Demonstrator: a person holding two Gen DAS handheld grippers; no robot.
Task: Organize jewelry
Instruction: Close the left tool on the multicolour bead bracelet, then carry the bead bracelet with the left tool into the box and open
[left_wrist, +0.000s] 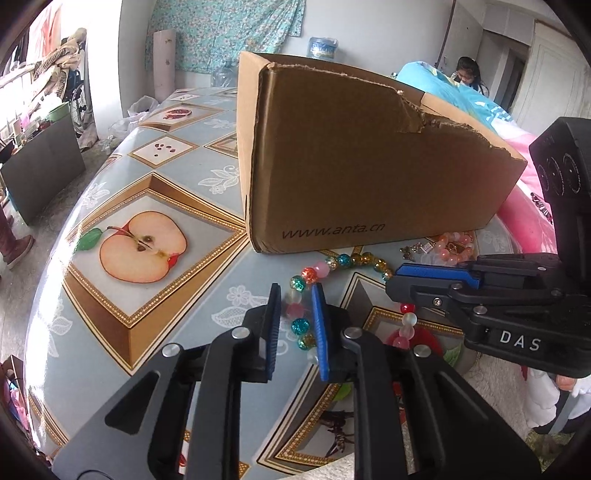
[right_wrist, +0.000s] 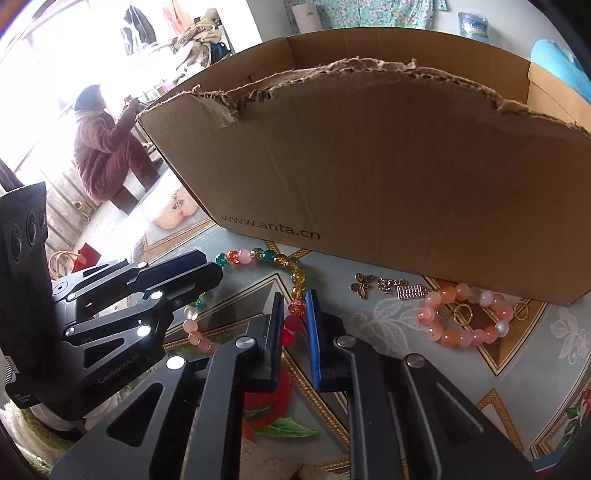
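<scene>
A multicoloured bead necklace (left_wrist: 334, 263) lies on the table in front of a torn cardboard box (left_wrist: 362, 158). My left gripper (left_wrist: 296, 295) straddles its left side, jaws narrowly open around the beads, not visibly clamped. My right gripper (right_wrist: 295, 301) straddles the necklace's (right_wrist: 258, 256) right strand near an orange bead, jaws narrowly apart. A pink bead bracelet (right_wrist: 463, 319) with gold rings lies right of it, below the box (right_wrist: 369, 166). Small metal charms (right_wrist: 384, 286) lie between them. Each gripper shows in the other's view: the right one (left_wrist: 424, 275), the left one (right_wrist: 207, 273).
The table wears a fruit-print cloth (left_wrist: 144, 245). The box stands close behind the jewelry. A person in pink (right_wrist: 107, 147) sits beyond the table's left. A blue and pink quilt (left_wrist: 480, 110) lies behind the box.
</scene>
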